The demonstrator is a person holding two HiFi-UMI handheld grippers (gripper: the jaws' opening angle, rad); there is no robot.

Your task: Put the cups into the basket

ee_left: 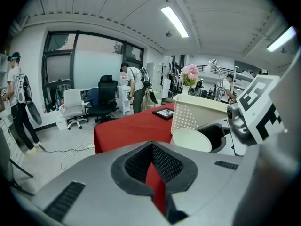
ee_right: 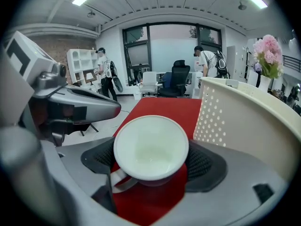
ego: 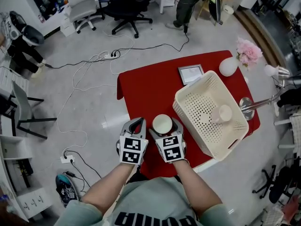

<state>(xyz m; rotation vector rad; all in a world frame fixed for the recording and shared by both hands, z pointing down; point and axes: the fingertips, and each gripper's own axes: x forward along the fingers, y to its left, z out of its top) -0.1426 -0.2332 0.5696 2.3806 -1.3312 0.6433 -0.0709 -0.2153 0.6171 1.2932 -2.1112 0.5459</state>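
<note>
Right gripper (ee_right: 150, 160) jaws spread wide, flanking an upright white ceramic cup (ee_right: 150, 147) on the red table (ego: 146, 88) just beside the cream perforated plastic basket (ego: 192, 85). Left gripper (ego: 137, 122) is closed, empty, and tilted downward alongside.

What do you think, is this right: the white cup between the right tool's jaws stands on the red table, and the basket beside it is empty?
Not quite. The basket is not empty: the head view shows a pink cup in it. The white cup does stand on the red table between the open jaws of the right tool.
</note>
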